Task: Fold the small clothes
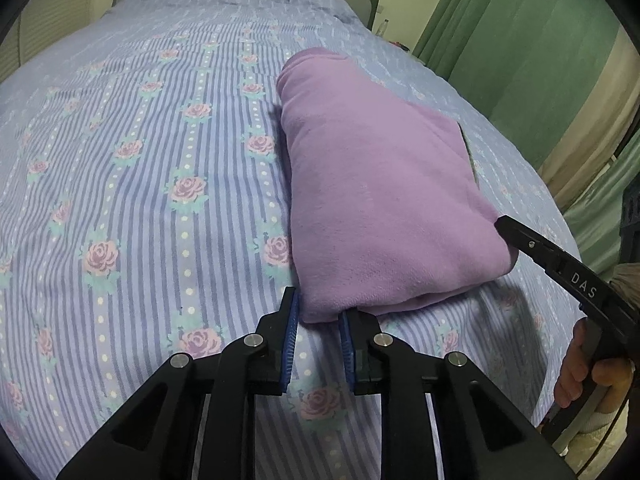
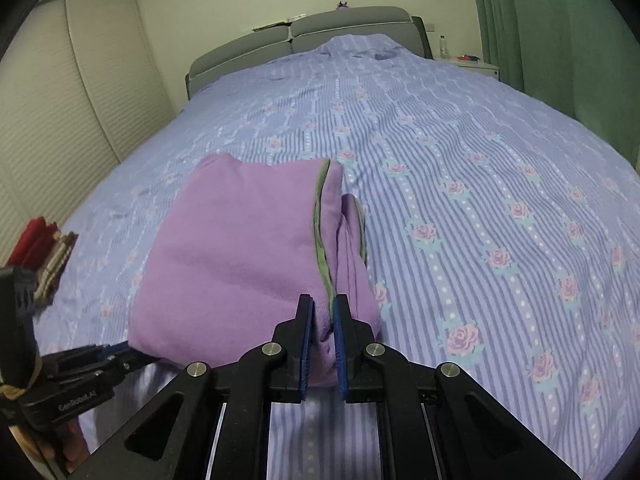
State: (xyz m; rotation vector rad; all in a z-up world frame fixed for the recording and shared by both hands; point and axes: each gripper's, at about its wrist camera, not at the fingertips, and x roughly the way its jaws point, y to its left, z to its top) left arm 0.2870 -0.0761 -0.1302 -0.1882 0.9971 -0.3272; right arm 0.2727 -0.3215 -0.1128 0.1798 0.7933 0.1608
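A folded purple fleece garment [image 1: 380, 184] with a green trim lies on the bed. It also shows in the right wrist view [image 2: 240, 248]. My left gripper [image 1: 318, 308] is open, its fingertips straddling the garment's near left corner. My right gripper [image 2: 324, 304] is shut on the garment's near right corner, with the purple cloth and its green-edged layer pinched between the blue pads [image 2: 307, 344]. The right gripper also shows in the left wrist view [image 1: 560, 264] at the garment's right edge. The left gripper shows low left in the right wrist view [image 2: 100, 364].
The bed cover [image 1: 140, 200] is blue-striped with pink roses. A grey headboard [image 2: 304, 36] stands at the far end. Green curtains [image 1: 520, 40] hang on the right. A stack of folded red and beige clothes [image 2: 44, 252] lies at the bed's left edge. A nightstand with a bottle [image 2: 442, 48] stands far right.
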